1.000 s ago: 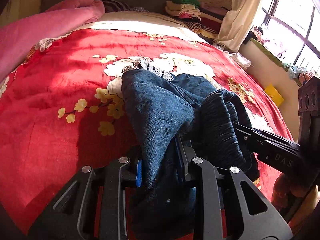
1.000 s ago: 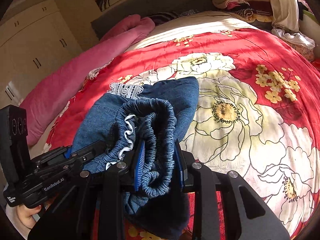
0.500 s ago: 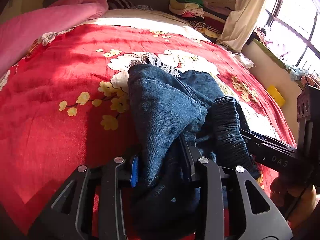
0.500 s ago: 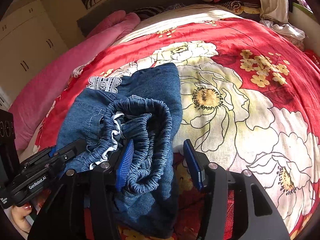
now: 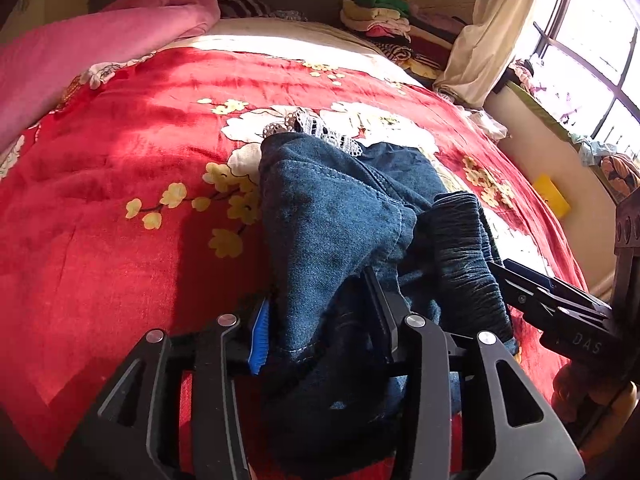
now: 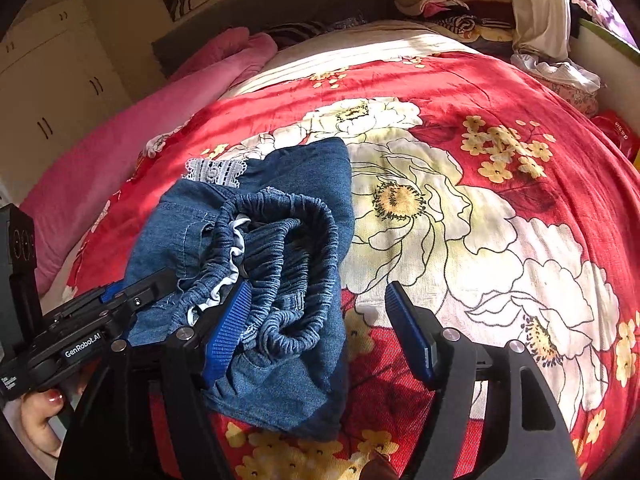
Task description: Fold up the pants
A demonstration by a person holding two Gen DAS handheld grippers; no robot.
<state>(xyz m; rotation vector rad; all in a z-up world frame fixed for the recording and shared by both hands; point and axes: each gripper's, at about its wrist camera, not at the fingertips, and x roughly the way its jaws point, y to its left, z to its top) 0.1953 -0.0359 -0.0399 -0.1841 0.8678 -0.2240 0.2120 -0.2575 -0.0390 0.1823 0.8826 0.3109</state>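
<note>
Pants (image 6: 256, 264): blue denim, bunched in folded heap on red floral bedspread (image 6: 500, 92), elastic waistband uppermost, lace trim at far end. Right gripper (image 6: 316, 320): jaws just been opening, now wide; waistband lies against left pad, right pad clear of cloth over bedspread. Left gripper (image 5: 320, 320): jaws just been opening, narrow gap; denim fold between pads, whether pads press cannot tell.

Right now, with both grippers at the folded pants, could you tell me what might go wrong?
1. The left gripper has just been opening, but denim of the pants lies between its fingers; pulling back could drag the fold apart.
2. The right gripper has just been opening too; the bunched waistband touches its left finger and may snag or spring loose on the bedspread.
</note>
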